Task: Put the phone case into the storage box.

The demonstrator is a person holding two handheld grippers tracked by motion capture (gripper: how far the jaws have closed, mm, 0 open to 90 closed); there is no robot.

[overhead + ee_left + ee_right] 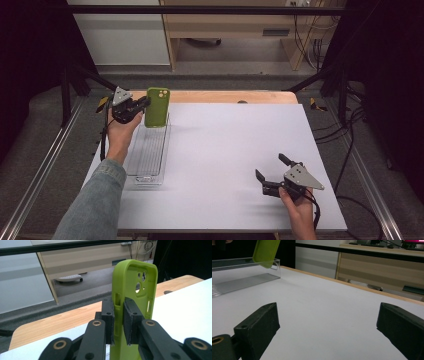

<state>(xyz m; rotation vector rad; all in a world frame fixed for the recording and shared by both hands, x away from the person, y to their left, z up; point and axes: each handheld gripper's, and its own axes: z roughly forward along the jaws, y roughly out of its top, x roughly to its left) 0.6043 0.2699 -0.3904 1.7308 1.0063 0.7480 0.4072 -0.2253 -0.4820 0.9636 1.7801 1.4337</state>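
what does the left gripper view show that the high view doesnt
Left gripper view alone: the pads pinch one side wall of the green phone case, and the case is hollow, its camera holes see-through. High view alone: the clear tray beneath the case, and the right gripper open over the white table. Both: the left gripper holding the case upright.

1. My left fingers (pixel 119 322) cover the middle of the green phone case's (pixel 135 287) side rim.
2. The case's lower end runs off the left gripper view's bottom edge.
3. The clear tray (pixel 242 282) is cut off at the right gripper view's left edge.
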